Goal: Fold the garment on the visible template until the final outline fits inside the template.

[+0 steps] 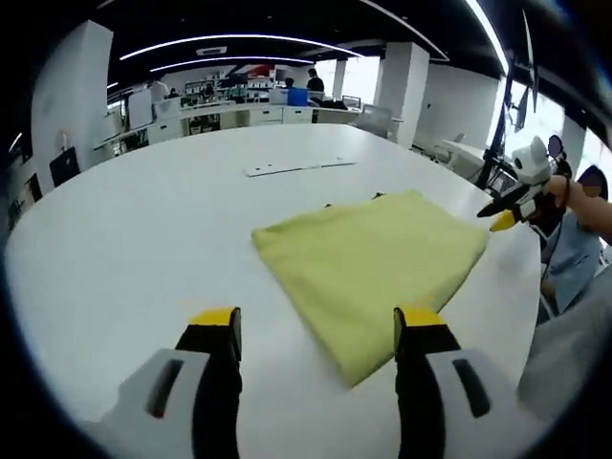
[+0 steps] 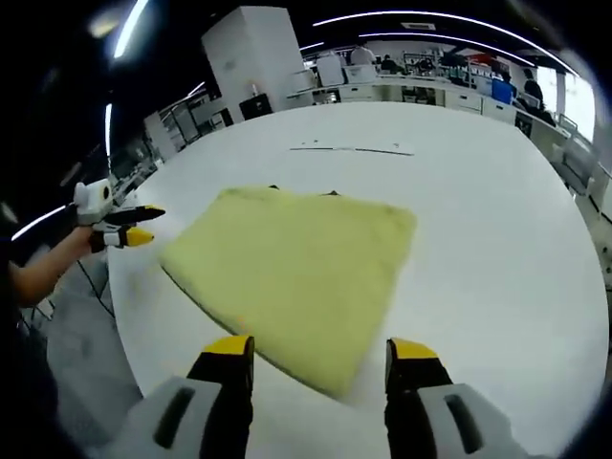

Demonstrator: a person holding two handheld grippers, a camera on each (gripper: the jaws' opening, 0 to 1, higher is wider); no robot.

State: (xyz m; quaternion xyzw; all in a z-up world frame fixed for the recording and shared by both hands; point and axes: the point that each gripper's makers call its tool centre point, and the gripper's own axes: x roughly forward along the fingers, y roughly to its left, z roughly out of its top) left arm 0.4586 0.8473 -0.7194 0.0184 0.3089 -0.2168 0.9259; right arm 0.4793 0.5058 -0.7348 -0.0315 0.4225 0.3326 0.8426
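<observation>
The white table (image 1: 143,229) is cut off by the round edge of both views, so only parts of its rim can be followed: one edge runs just beyond the garment's far side in the left gripper view, and the same edge shows beside the garment in the right gripper view. One yellow garment (image 1: 368,263) lies folded flat near that edge, a rough four-sided shape with one corner pointing toward the camera in each view. The template beneath it is almost wholly covered; only small dark bits (image 2: 330,193) peep out along the garment's far edge, too little to tell its outline. One thin pale strip (image 1: 298,167) lies farther in on the table, well apart from the garment; whether it bears any writing cannot be made out, and no readable label shows anywhere.

Two grippers are counted. The left gripper (image 1: 317,325) has its jaws spread wide, holding nothing, poised above the table near the garment's nearest corner. The right gripper (image 2: 320,352) is likewise spread and empty above the garment's near corner. Seen from the other side, each gripper is held just off the table's edge, apart from the cloth
</observation>
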